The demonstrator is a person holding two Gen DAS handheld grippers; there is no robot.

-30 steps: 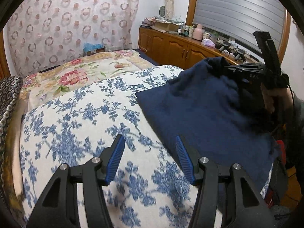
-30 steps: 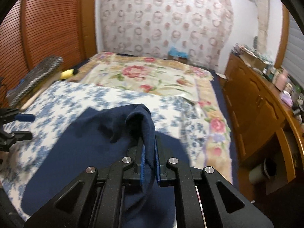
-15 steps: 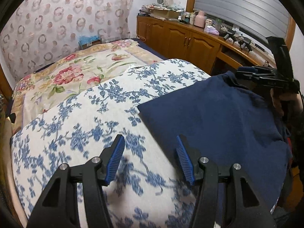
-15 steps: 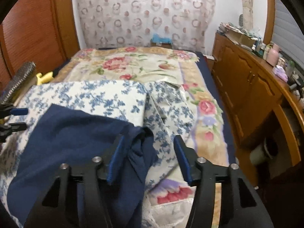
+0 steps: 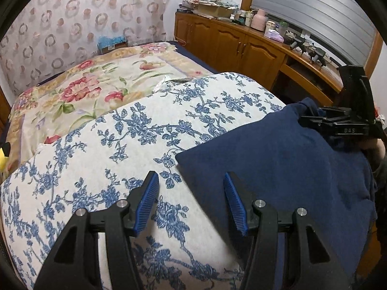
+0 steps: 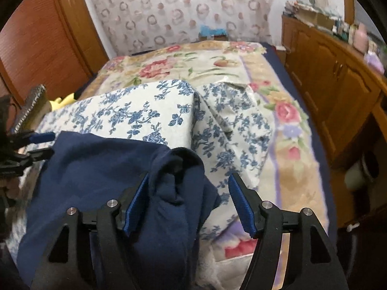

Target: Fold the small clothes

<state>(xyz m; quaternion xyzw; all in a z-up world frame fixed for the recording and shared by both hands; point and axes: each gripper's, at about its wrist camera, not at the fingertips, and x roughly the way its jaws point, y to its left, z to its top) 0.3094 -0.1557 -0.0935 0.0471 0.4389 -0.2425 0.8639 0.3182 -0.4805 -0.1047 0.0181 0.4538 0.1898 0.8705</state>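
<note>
A navy blue garment (image 5: 278, 159) lies on the blue-flowered white cover (image 5: 121, 149), its near corner just ahead of my left gripper's right finger. My left gripper (image 5: 191, 203) is open and empty, hovering over the cover beside that corner. In the right wrist view the garment (image 6: 101, 166) lies bunched, a fold of it between the fingers. My right gripper (image 6: 188, 203) is open, the cloth resting loosely against its left finger. The right gripper also shows at the garment's far edge in the left wrist view (image 5: 338, 125).
A rose-patterned bedspread (image 5: 84, 89) covers the far part of the bed. A wooden cabinet (image 5: 241, 46) with cluttered top runs along the right. A wooden slatted panel (image 6: 36, 36) stands at the left, a yellow object (image 6: 60, 101) beside it.
My right gripper has opened and let go of the garment's fold, which has dropped onto the bed. The left gripper stayed open and drifted slightly along the garment's corner.
</note>
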